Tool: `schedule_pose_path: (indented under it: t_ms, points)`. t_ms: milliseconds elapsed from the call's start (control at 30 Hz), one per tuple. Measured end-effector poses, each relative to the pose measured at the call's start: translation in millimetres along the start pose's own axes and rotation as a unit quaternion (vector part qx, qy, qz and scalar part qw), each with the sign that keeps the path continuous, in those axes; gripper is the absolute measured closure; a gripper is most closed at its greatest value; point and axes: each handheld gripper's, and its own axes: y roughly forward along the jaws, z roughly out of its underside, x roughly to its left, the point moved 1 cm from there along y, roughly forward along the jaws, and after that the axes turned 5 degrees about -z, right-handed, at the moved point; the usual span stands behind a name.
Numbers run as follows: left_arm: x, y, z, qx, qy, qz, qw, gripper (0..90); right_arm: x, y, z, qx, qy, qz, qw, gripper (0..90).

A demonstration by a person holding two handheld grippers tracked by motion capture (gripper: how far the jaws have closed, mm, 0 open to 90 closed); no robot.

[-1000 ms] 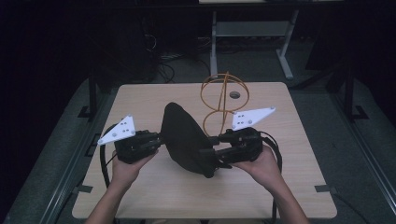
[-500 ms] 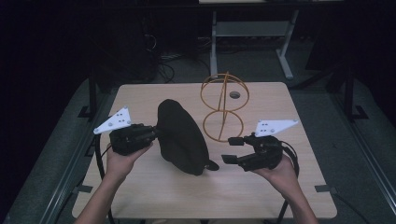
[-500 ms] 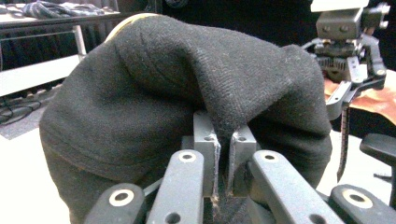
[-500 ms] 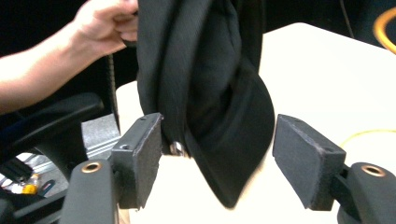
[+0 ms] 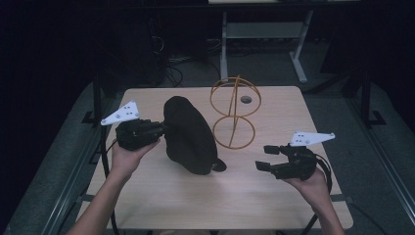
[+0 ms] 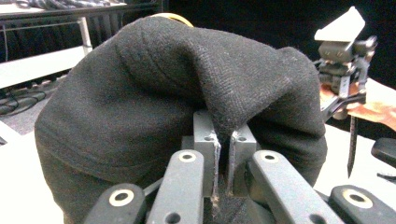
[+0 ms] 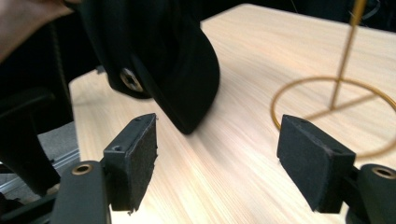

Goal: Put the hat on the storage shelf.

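Black cap (image 5: 188, 134) of woven fabric, brim toward the table (image 5: 195, 205), pinched in the left gripper (image 5: 159, 129) jaws beside the gold wire stand (image 5: 235, 115). Right gripper (image 5: 268, 157) jaws spread, empty.

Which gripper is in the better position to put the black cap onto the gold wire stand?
Left, probably. The left gripper is shut on the black cap, which hangs just beside the wire stand. The right gripper is open, empty and off the cap.

Wooden table (image 5: 186, 200) under wire stand (image 5: 235, 131)
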Motion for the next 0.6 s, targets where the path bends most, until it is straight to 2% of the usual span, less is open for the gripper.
schedule_pose_path:
  t_ms: [100,133,467,600]
  points:
    - [2.2,0.4,-7.0,-0.001,0.002,0.001,1.0,85.7,-7.5,-2.6,8.8,0.004,0.006,0.01,0.9999,27.4]
    - [2.9,0.6,-9.2,-0.001,0.0,0.002,1.0,85.7,-10.9,-4.0,13.6,0.011,0.008,0.02,0.9997,27.1]
    - [12.5,2.8,-31.3,-0.008,-0.004,0.0,1.0,85.7,-23.7,-9.8,27.5,0.026,0.019,0.046,0.9984,26.4]
    - [17.8,4.8,-40.6,-0.01,-0.007,-0.001,0.9999,85.7,-29.7,-12.6,32.3,0.023,0.026,0.052,0.998,25.8]
